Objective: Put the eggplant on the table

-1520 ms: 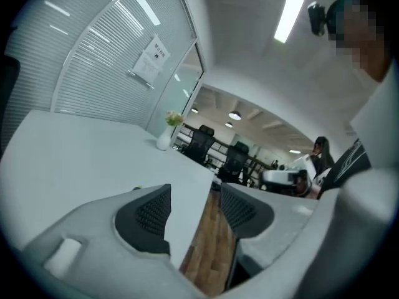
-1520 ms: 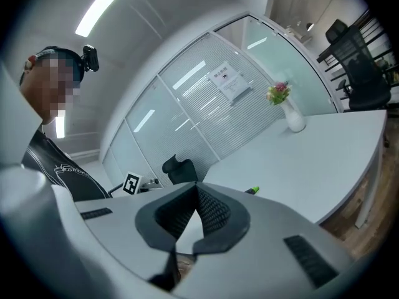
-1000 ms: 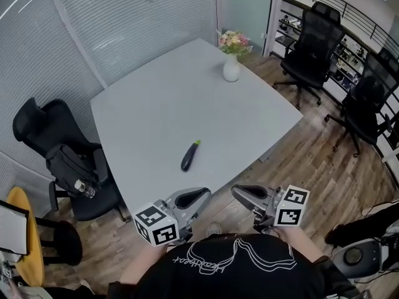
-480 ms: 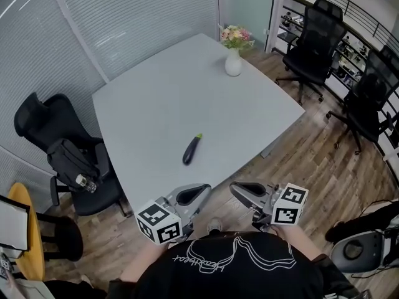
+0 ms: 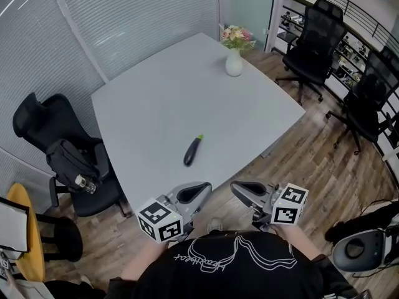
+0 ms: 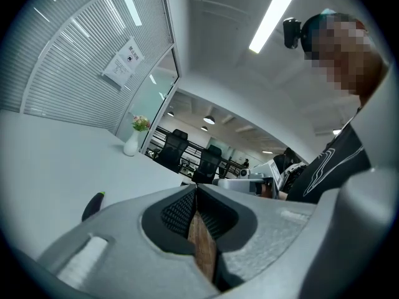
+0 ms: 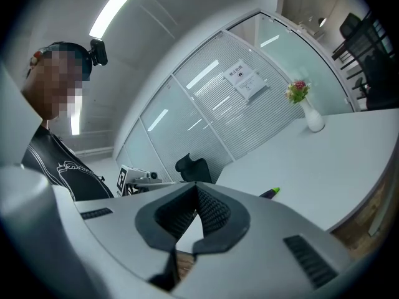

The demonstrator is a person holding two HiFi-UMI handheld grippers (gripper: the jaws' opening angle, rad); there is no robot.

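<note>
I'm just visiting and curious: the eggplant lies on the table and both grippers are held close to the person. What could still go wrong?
The eggplant is round and lies loose on the table, in its near half; a nudge might roll it off. The vase stands near the far corner, so a jolt could tip it. The left gripper and right gripper are shut and empty, probably too slow to catch either.

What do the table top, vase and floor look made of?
Table top: probably laminate or painted board; pale grey, smooth, matte, no grain visible.
Vase: likely ceramic; plain opaque white, smooth.
Floor: wood or wood-look planks; brown grain and board seams show.
</note>
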